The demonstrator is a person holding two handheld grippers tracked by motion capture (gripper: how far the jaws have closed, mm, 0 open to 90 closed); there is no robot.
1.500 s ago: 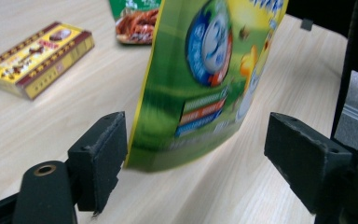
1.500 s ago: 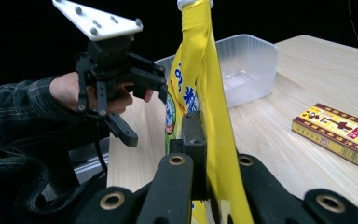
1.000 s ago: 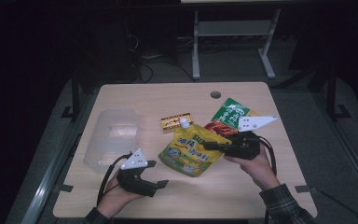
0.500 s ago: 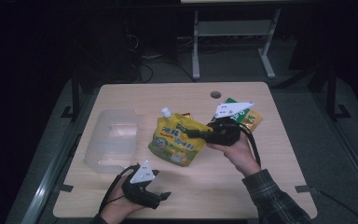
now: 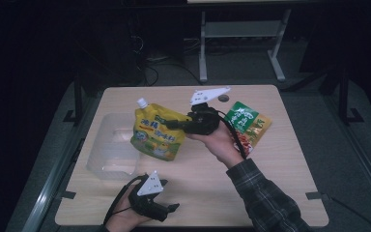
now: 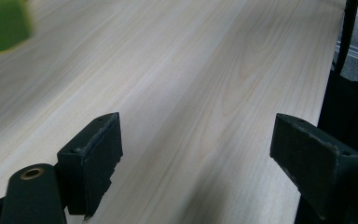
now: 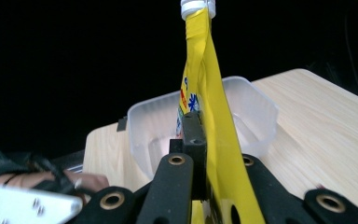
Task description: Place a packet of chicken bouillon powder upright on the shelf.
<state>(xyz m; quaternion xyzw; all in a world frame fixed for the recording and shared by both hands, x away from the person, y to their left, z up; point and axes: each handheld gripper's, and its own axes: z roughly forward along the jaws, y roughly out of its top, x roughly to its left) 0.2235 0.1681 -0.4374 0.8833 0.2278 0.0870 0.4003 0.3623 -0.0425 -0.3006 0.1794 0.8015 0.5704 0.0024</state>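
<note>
**Pouch carried edge-on toward the clear tub**

High view. Right gripper (image 5: 174, 124) holds the yellow spouted pouch (image 5: 155, 133) lifted off the wooden table (image 5: 270, 183), jaws clamped on the pouch's right-hand edge. The pouch hangs over the near-right rim of the clear plastic tub (image 5: 108, 145), white cap uppermost and tilted toward the tub's far side; its long axis runs from cap down to base, roughly upright. A green snack packet (image 5: 246, 124) lies flat well to the right of the tub, beyond the right hand. Left gripper (image 5: 174, 208) rests low at the table's near edge, in front of the tub and apart from it; the right hand is plainly the nearer to both pouch and tub.

Left gripper view. Both black jaws stand wide apart with nothing between them, above bare table (image 6: 191, 93).

Right gripper view. Jaws are pinched tight on the pouch (image 7: 209, 107), seen edge-on as a thin yellow blade rising to its cap. The tub (image 7: 256, 112) lies directly behind the pouch along the gripper's line, its open mouth upward. Judged from this, the move ahead is short: onward and down into the tub.
</note>
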